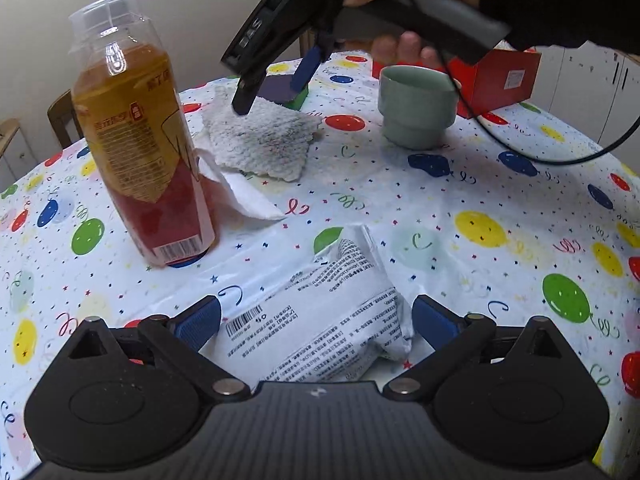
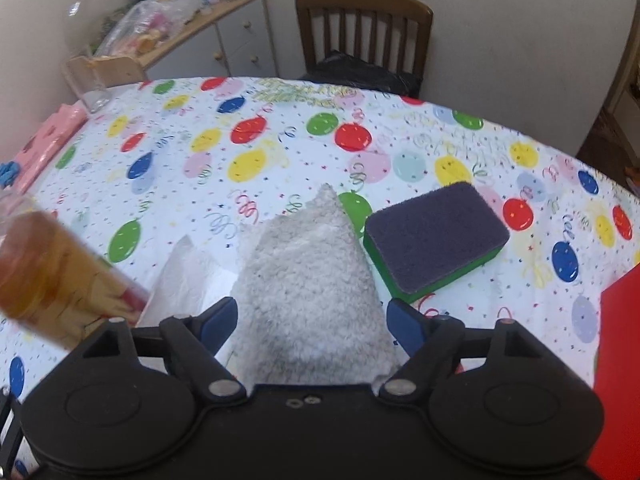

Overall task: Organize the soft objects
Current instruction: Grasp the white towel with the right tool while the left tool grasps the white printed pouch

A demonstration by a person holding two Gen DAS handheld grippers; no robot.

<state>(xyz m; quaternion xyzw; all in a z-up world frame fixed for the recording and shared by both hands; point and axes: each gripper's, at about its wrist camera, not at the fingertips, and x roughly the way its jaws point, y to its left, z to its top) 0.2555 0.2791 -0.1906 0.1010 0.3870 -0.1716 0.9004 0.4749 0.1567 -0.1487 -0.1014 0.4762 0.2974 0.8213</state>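
Through the left wrist view, we kept our left gripper (image 1: 316,322) wide open around a white packet (image 1: 332,320) printed with small unreadable text and a barcode, near a labelled bottle (image 1: 140,140). Through the right wrist view, our right gripper (image 2: 312,322) stood wide over the grey cloth (image 2: 308,292), beside a sponge (image 2: 436,236).

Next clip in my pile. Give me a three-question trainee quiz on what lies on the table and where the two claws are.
1. True or false: the left claw is shut on the white packet.
2. Which thing lies between the open fingers of the right claw? A) sponge B) grey cloth C) green cup
3. Fill in: the drink bottle stands ____ on the tablecloth.

Key
1. False: its fingers stand apart on either side of the packet.
2. B. The sponge lies beside the cloth, farther right in the right wrist view.
3. Upright.
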